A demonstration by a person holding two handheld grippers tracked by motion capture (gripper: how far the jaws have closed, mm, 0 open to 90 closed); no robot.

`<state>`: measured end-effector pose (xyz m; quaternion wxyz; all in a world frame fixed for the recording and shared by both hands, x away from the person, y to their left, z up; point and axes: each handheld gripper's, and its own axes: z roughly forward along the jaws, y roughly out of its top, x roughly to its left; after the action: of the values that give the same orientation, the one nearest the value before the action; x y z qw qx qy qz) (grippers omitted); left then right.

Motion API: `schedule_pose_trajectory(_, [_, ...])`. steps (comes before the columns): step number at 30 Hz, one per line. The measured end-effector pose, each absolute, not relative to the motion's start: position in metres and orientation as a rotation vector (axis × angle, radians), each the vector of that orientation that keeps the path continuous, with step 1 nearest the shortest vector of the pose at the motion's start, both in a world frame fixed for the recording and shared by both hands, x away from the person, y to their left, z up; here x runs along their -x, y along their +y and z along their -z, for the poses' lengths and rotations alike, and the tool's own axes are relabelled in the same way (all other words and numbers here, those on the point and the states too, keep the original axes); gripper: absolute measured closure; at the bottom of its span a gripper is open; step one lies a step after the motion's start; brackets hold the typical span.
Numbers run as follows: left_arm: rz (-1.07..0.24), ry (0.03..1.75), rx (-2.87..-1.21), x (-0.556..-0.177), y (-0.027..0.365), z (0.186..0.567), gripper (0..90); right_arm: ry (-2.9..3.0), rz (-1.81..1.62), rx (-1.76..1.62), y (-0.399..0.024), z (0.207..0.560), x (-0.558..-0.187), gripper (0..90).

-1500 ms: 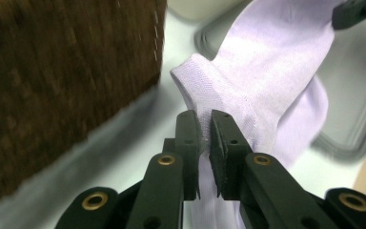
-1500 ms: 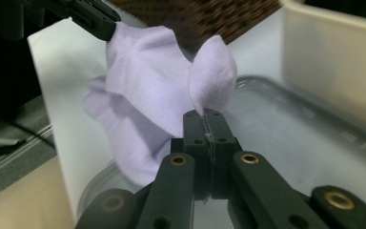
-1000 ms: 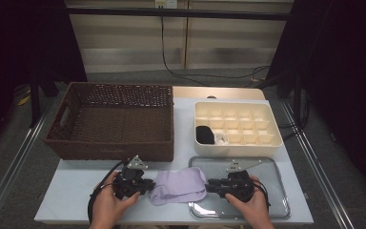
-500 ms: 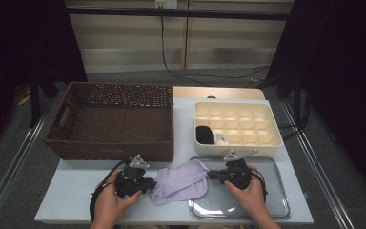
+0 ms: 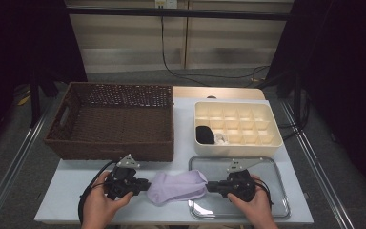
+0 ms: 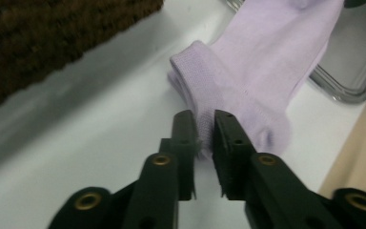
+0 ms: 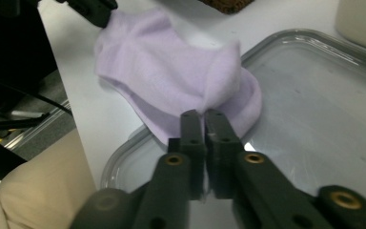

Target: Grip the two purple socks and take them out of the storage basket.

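**High view: sock pinched at both ends, sorting barely begun**

High view shows a lilac sock point(image 5: 178, 187) lying across the near edge of the tabletop point(image 5: 76, 183), one end draped over the rim of the metal tray point(image 5: 267, 210). The left tongs point(image 5: 145, 183) bite the cuff end; in the left gripper view the jaws stand close with a fold of cloth between them, having just eased a little wider. The right tongs point(image 5: 209, 186) pinch the other end, jaws nearly together on the fabric above the tray, also just loosened slightly.

So the grasp is made at both ends, but the sock is neither folded nor put away. The wicker basket point(image 5: 114, 124) looks empty. The divided box point(image 5: 238, 126) holds a dark bundle point(image 5: 205, 134) and something small and white beside it, possibly another sock; that view is too coarse to say. Folding and stowing appear to remain.
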<state>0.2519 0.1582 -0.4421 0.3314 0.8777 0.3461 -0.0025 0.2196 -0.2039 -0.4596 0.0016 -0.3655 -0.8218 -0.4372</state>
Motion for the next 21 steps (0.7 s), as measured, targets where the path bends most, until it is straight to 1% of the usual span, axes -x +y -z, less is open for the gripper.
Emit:
schedule_pose_trajectory(1, [-0.006,0.908,-2.291,-0.253,0.159,0.443,69.2,-2.586,1.372,1.152,-0.205,0.460,-0.220,71.1])
schedule_pose_trajectory(2, [-0.013,0.917,-2.287,-0.254,0.158,0.444,68.0,-2.582,1.369,1.162,-0.206,0.460,-0.221,67.1])
schedule_pose_trajectory(5, [-0.045,0.909,-2.255,-0.256,0.155,0.442,65.9,-2.569,1.420,1.187,-0.211,0.455,-0.225,65.2])
schedule_pose_trajectory(7, [-0.088,0.904,-2.238,-0.258,0.150,0.442,60.4,-2.575,1.438,1.200,-0.211,0.450,-0.230,65.4])
schedule_pose_trajectory(9, [-0.075,0.906,-2.238,-0.260,0.146,0.444,60.6,-2.574,1.461,1.204,-0.207,0.446,-0.235,64.9])
schedule_pose_trajectory(12, [-0.090,0.902,-2.265,-0.261,0.139,0.450,60.3,-2.576,1.487,1.190,-0.192,0.442,-0.245,62.9])
schedule_pose_trajectory(15, [-0.101,0.894,-2.302,-0.261,0.134,0.457,62.2,-2.632,1.439,1.174,-0.177,0.445,-0.254,66.9])
schedule_pose_trajectory(17, [-0.099,0.889,-2.312,-0.261,0.133,0.458,63.2,-2.641,1.389,1.165,-0.173,0.452,-0.257,77.4])
schedule_pose_trajectory(19, [-0.108,0.880,-2.317,-0.260,0.133,0.458,63.5,-2.662,1.335,1.170,-0.174,0.460,-0.256,84.0])
schedule_pose_trajectory(21, [-0.106,0.883,-2.310,-0.260,0.135,0.457,63.4,-2.658,1.291,1.185,-0.179,0.466,-0.253,86.5])
